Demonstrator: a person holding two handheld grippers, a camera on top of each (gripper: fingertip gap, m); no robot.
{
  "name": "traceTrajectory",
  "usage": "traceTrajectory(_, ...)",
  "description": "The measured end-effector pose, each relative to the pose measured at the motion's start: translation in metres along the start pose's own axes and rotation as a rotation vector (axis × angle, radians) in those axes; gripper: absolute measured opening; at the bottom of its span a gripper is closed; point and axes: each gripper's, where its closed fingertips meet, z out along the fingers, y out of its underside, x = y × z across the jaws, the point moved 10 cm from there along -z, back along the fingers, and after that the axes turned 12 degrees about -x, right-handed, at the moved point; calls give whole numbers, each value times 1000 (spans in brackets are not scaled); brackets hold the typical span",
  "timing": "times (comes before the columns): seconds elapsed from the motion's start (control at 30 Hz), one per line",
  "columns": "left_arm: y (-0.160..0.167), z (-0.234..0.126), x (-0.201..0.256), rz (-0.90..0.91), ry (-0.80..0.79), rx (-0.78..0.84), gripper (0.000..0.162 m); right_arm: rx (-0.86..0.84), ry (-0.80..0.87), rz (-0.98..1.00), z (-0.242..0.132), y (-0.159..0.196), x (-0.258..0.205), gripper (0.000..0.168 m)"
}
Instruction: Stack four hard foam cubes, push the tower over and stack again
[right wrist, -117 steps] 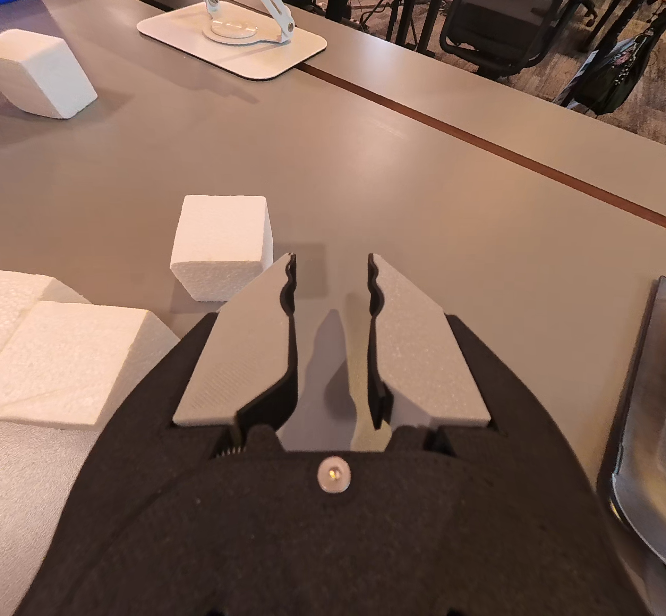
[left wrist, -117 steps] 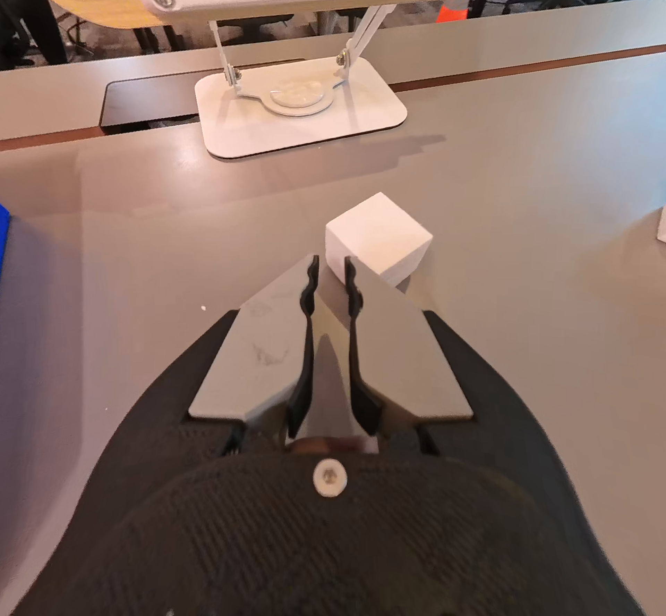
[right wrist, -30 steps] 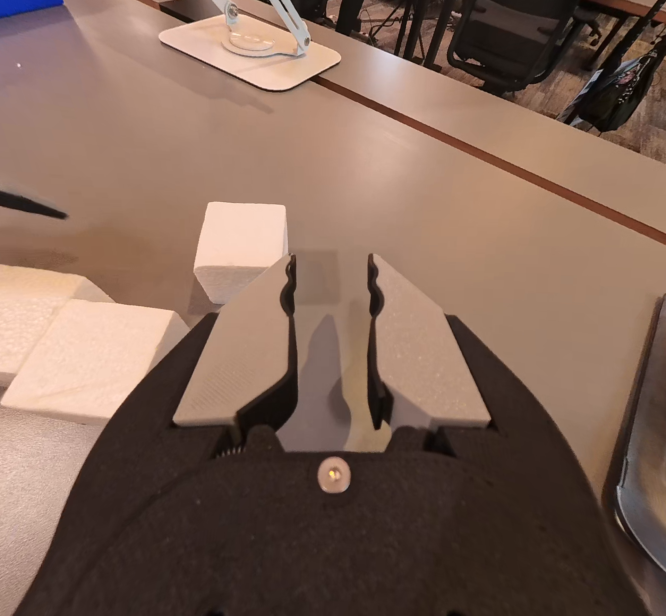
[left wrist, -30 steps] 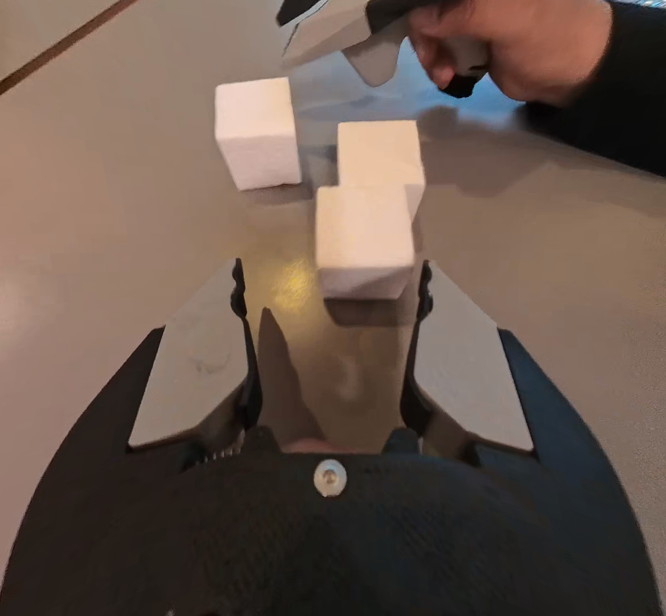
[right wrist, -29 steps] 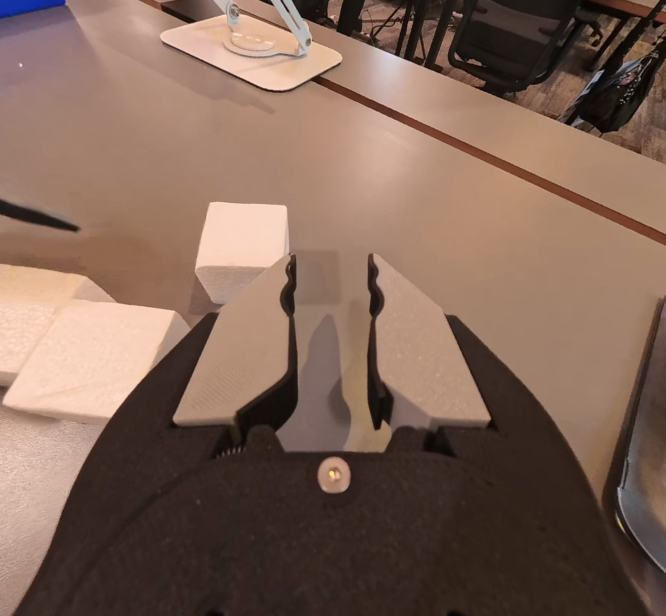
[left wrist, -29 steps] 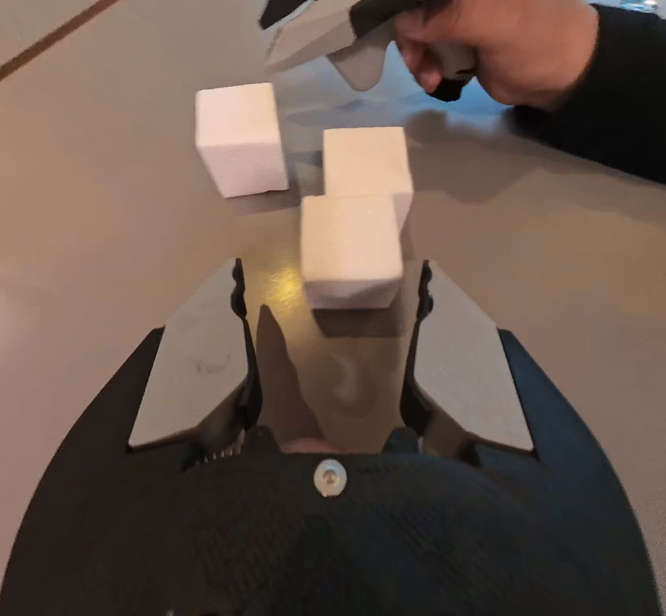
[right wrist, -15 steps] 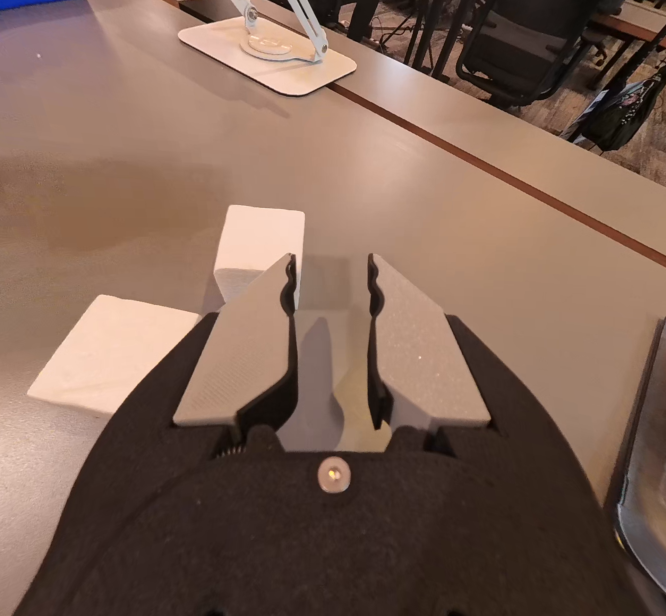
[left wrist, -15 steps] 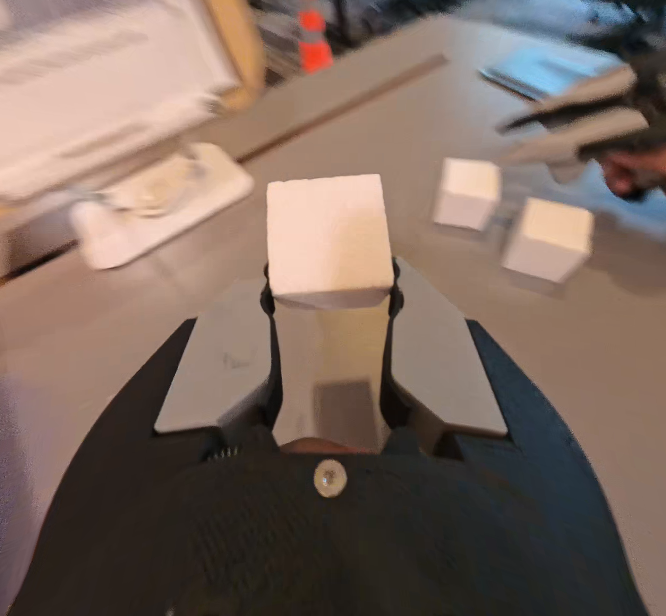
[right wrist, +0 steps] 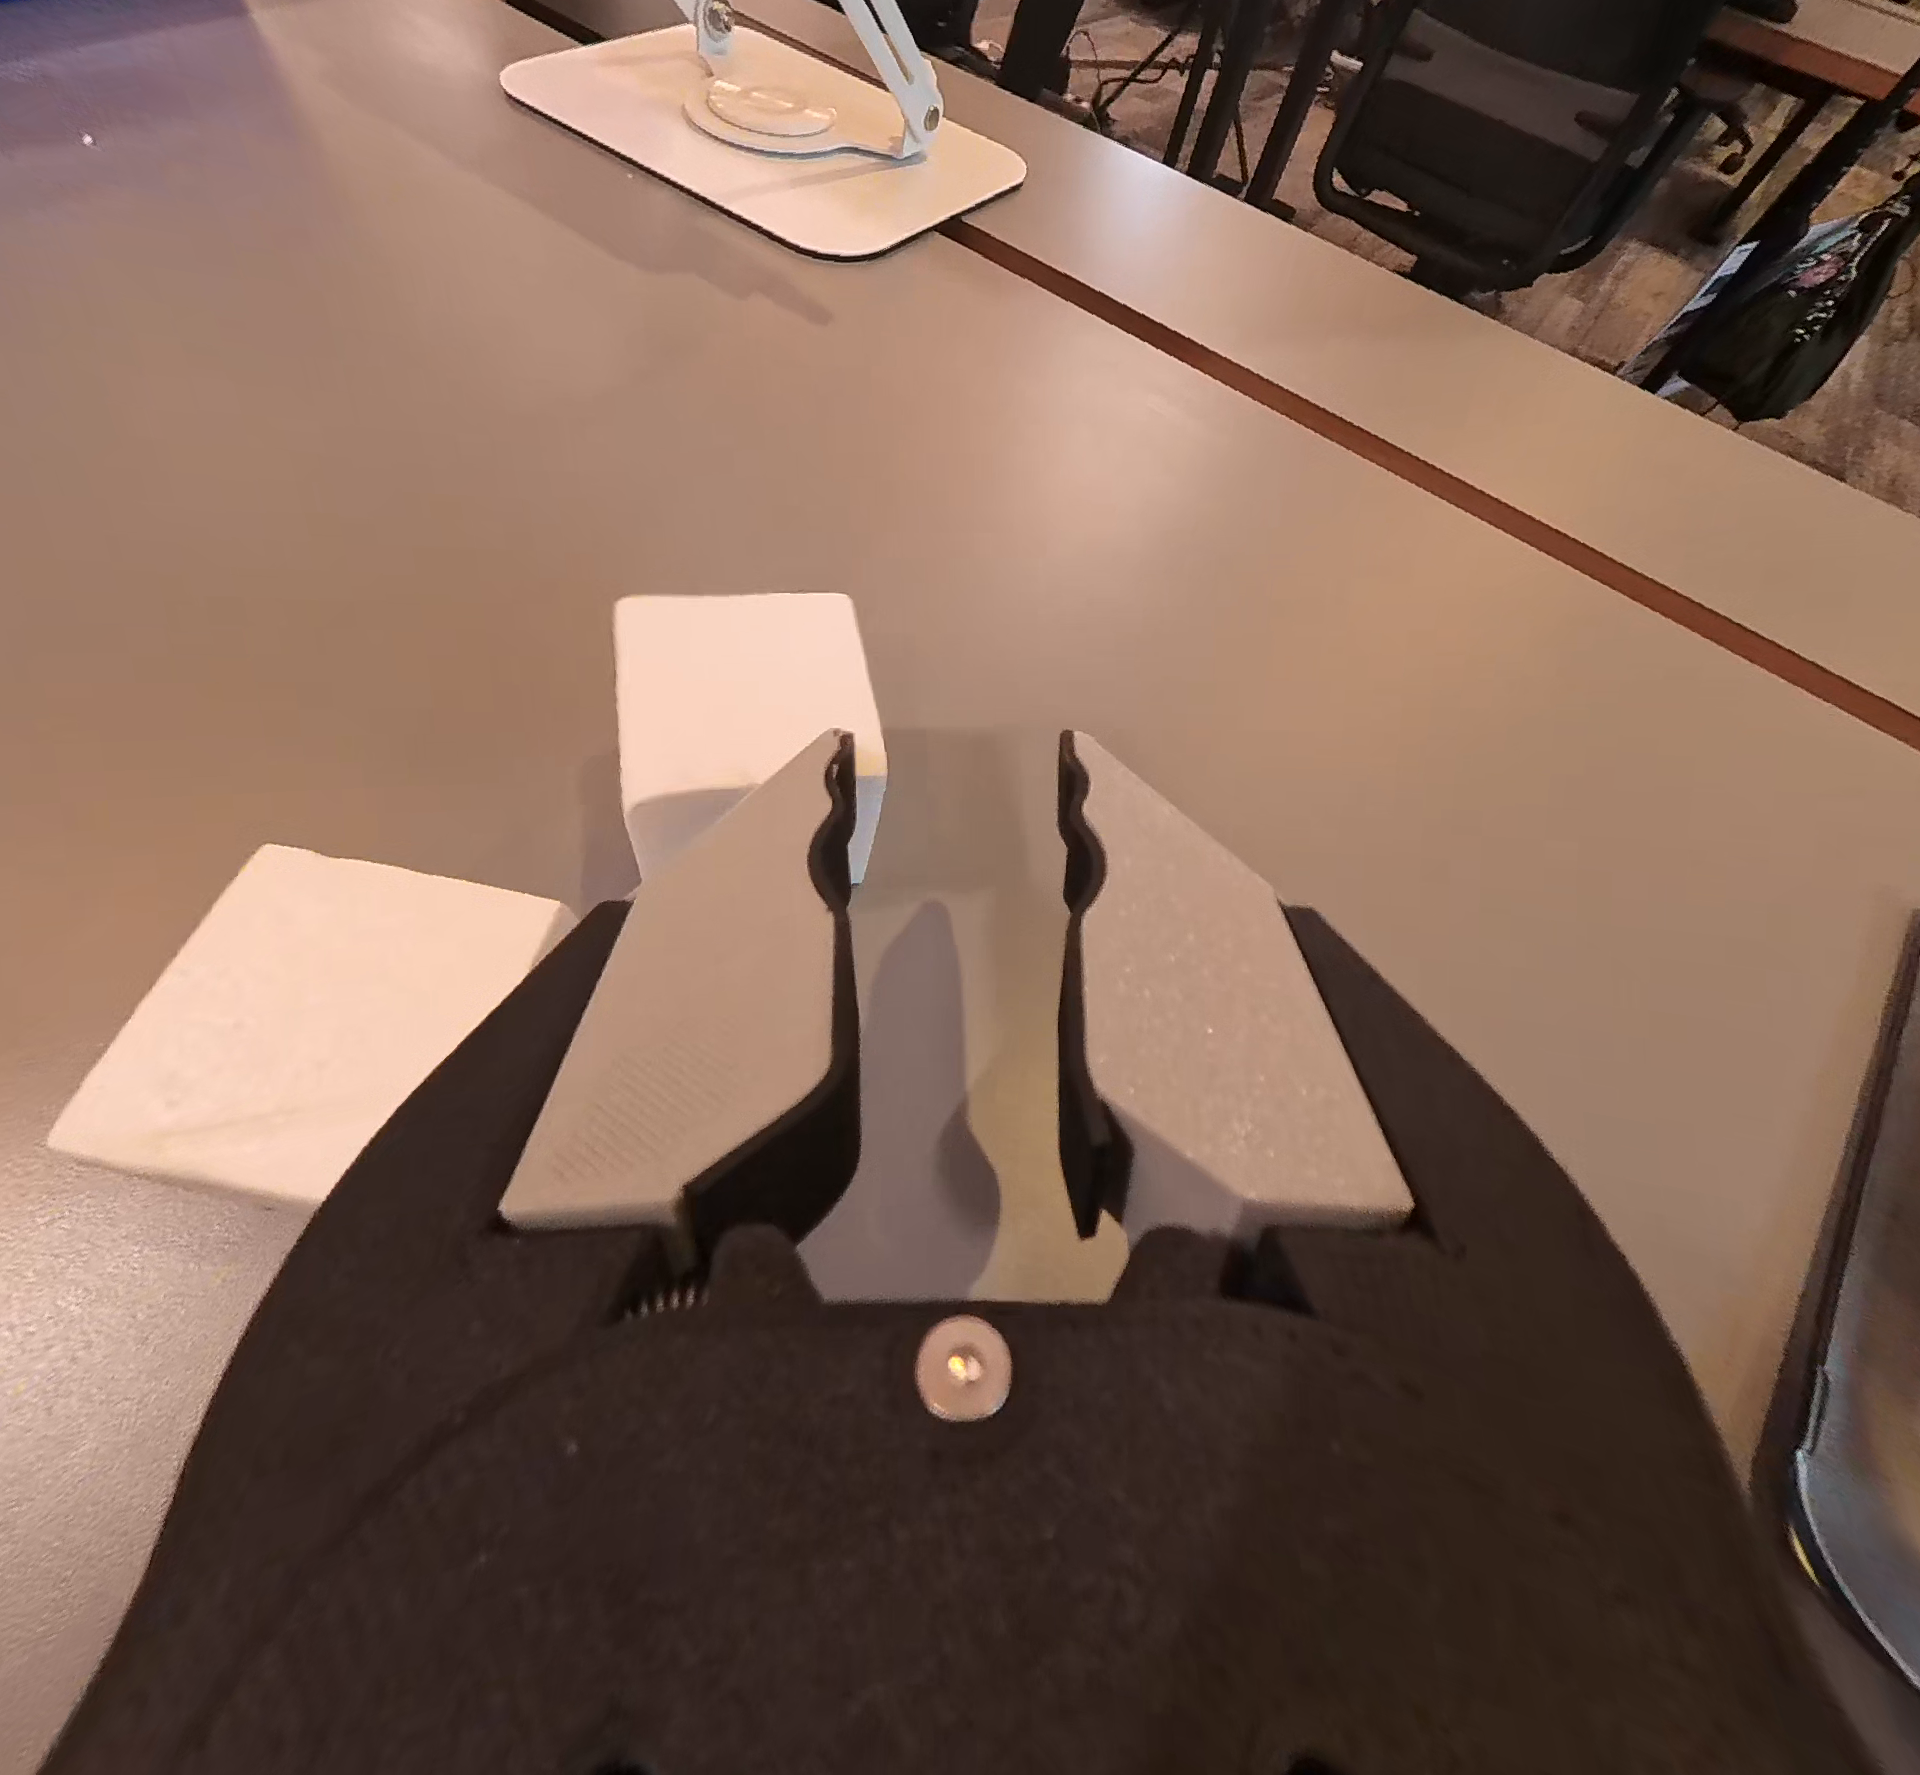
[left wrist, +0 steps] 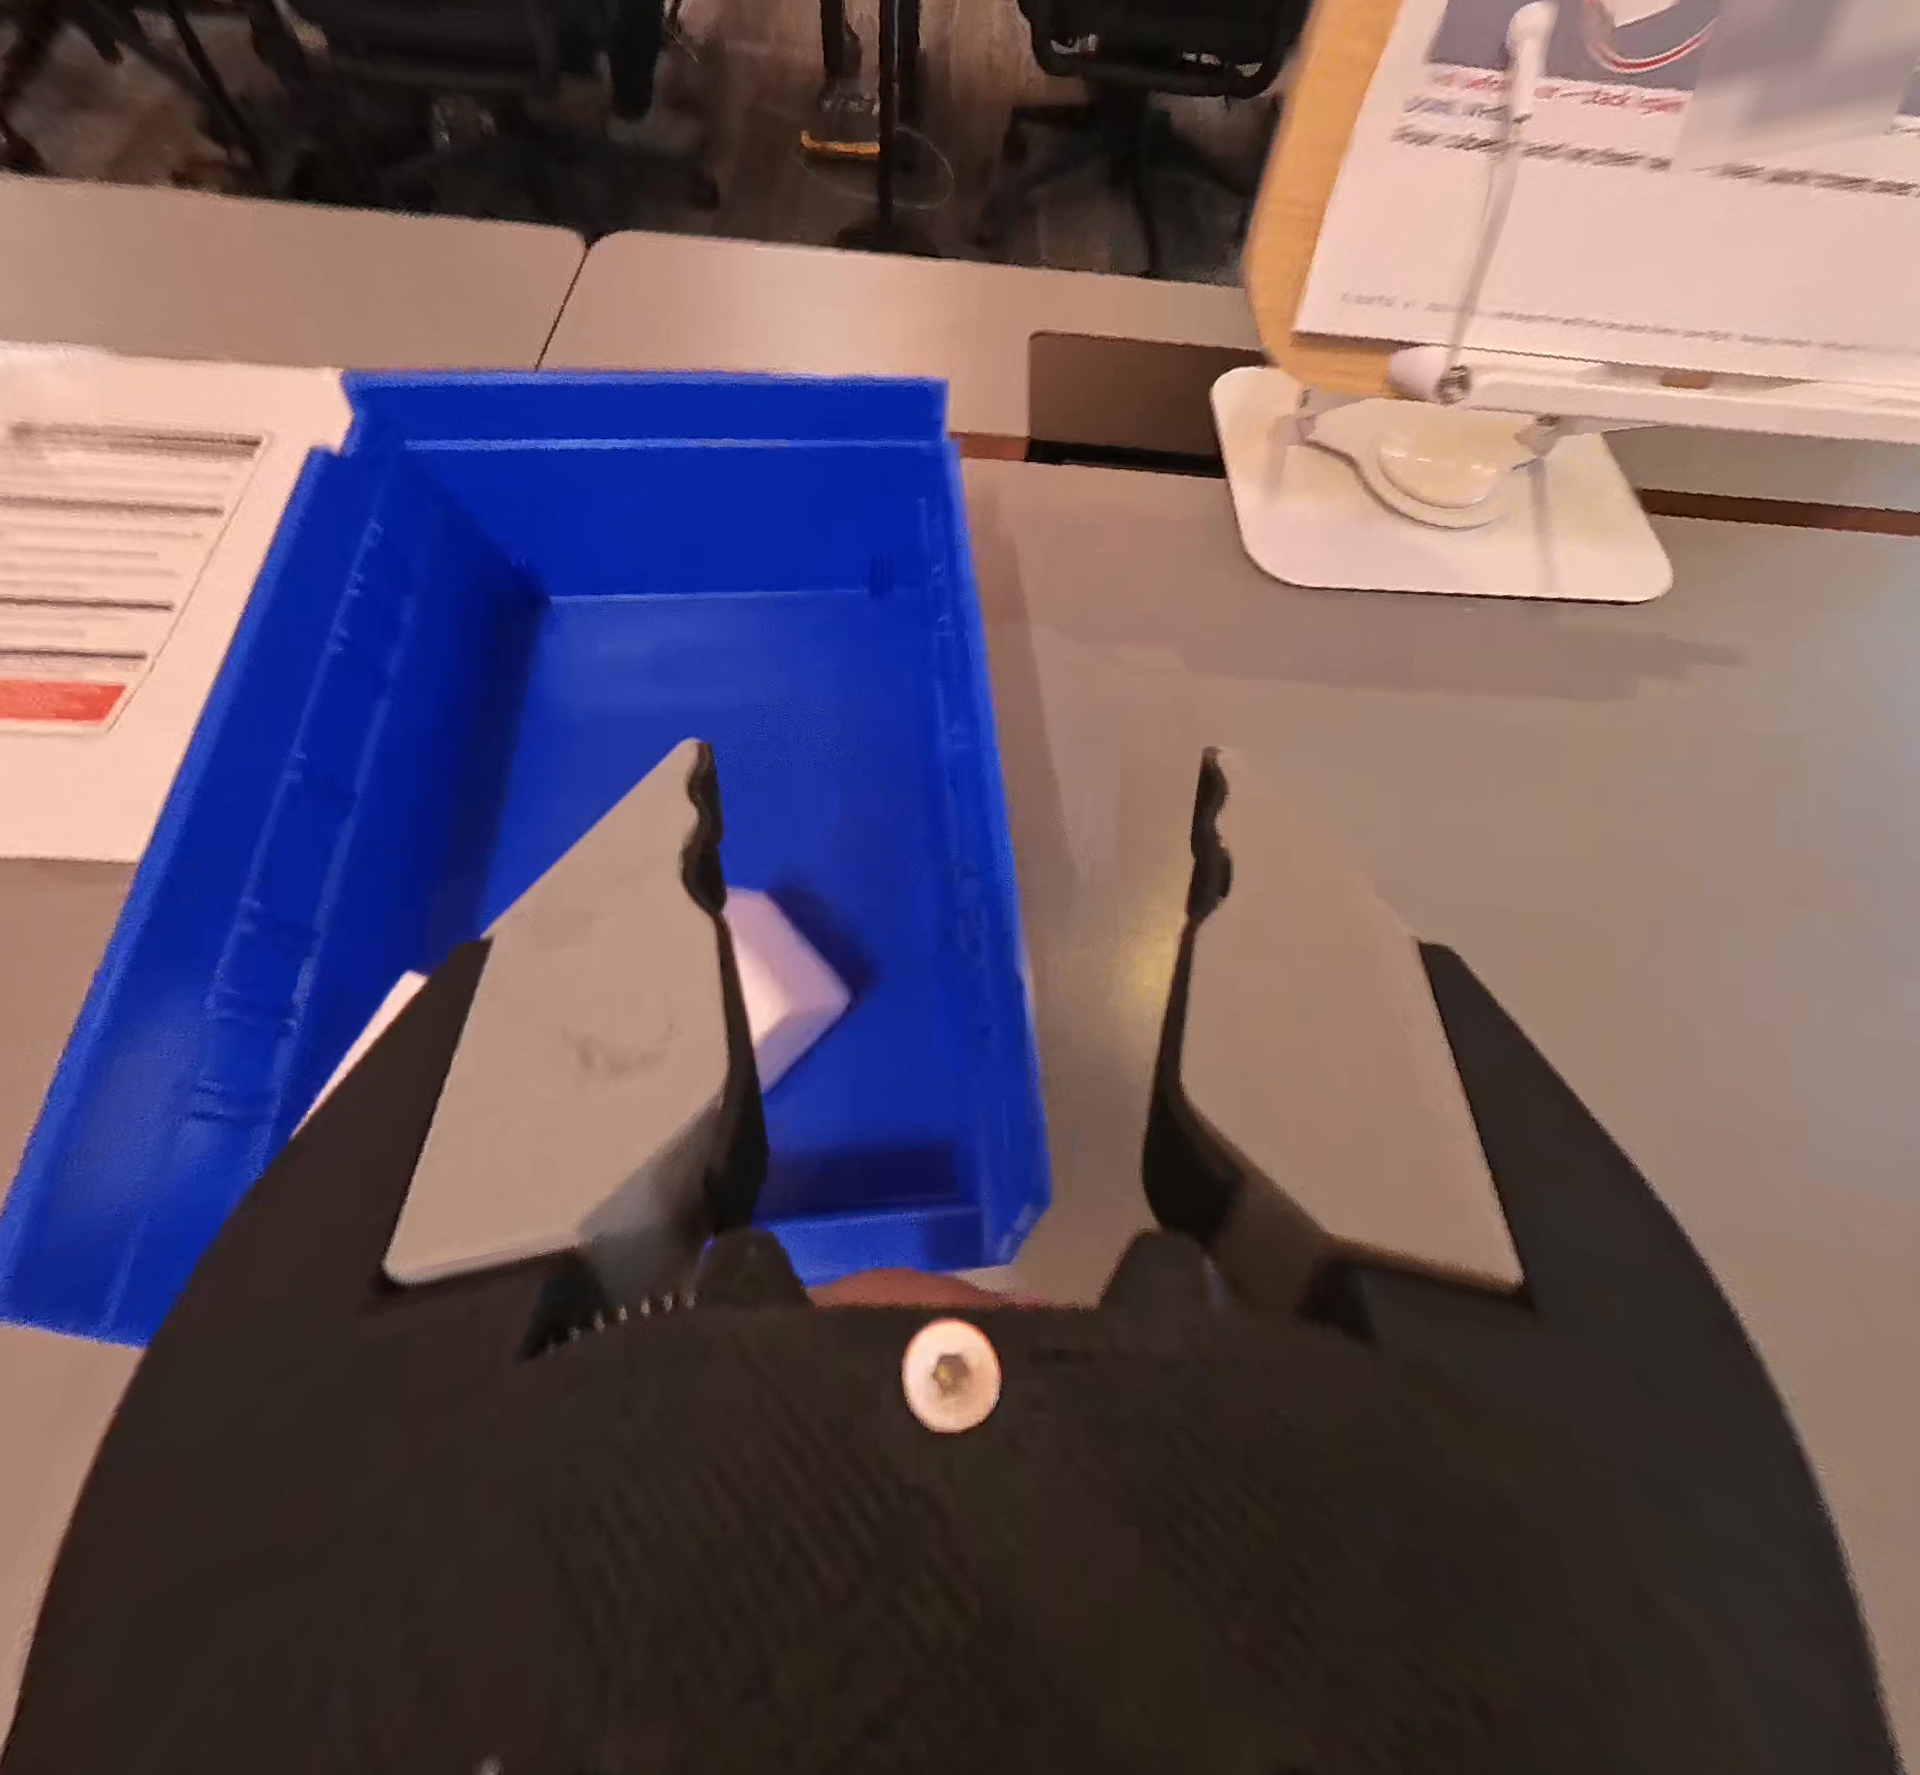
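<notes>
My left gripper (left wrist: 951,754) is open and empty, held above the near right corner of a blue bin (left wrist: 966,790). A white foam cube (left wrist: 784,987) lies on the bin floor, partly hidden by my left finger (left wrist: 592,1019). More white foam (left wrist: 358,1045) shows left of that finger; I cannot tell if it is a second cube. In the right wrist view two white foam cubes rest on the grey table: one (right wrist: 743,686) just ahead and left of my fingertips, one (right wrist: 301,1008) nearer at the left. My right gripper (right wrist: 951,759) is open and empty above the table.
A white stand (left wrist: 1444,520) with a wooden board carrying a printed sheet stands at the back; it also shows in the right wrist view (right wrist: 769,136). A printed sheet (left wrist: 104,582) lies left of the bin. A dark tray (right wrist: 1870,1310) sits at the right edge. Office chairs stand beyond the table. Left tips to right tips: about 60 centimeters.
My left gripper took hold of a cube, swung left with it over the blue bin and opened; the cube now lies in the bin. My right gripper has barely moved.
</notes>
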Motion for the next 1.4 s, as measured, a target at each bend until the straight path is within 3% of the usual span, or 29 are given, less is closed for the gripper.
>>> traceTrajectory(0.1,-1,-6,41,78,108,48,90,2,-11,11,1,0,1,36)
traceTrajectory(0.2,10,-6,110,234,275,29,90,1,-8,3,0,0,0,36)
traceTrajectory(0.3,40,0,196,412,520,-43,98,-2,0,-1,0,0,-1,36)
traceTrajectory(0.43,96,16,306,587,701,-131,97,3,13,12,-2,0,2,36)
traceTrajectory(0.57,144,37,395,764,713,-180,104,26,43,42,-9,-1,9,37)
traceTrajectory(0.7,160,52,451,840,708,-180,104,50,48,93,-14,-1,18,37)
traceTrajectory(0.77,161,61,465,881,674,-176,92,63,49,109,-17,-1,21,37)
traceTrajectory(0.8,162,64,468,912,655,-192,58,70,50,113,-18,-1,22,37)
traceTrajectory(0.93,155,60,459,911,648,-182,56,92,50,124,-23,-3,25,37)
traceTrajectory(1.07,119,38,398,819,516,-49,56,100,43,128,-25,-3,26,37)
traceTrajectory(1.23,38,-2,251,524,242,135,56,95,40,107,-23,-4,21,37)
traceTrajectory(1.33,1,-16,142,345,66,147,57,79,39,87,-20,-4,17,37)
traceTrajectory(1.4,-12,-11,78,249,-5,73,57,69,33,74,-17,-4,14,37)
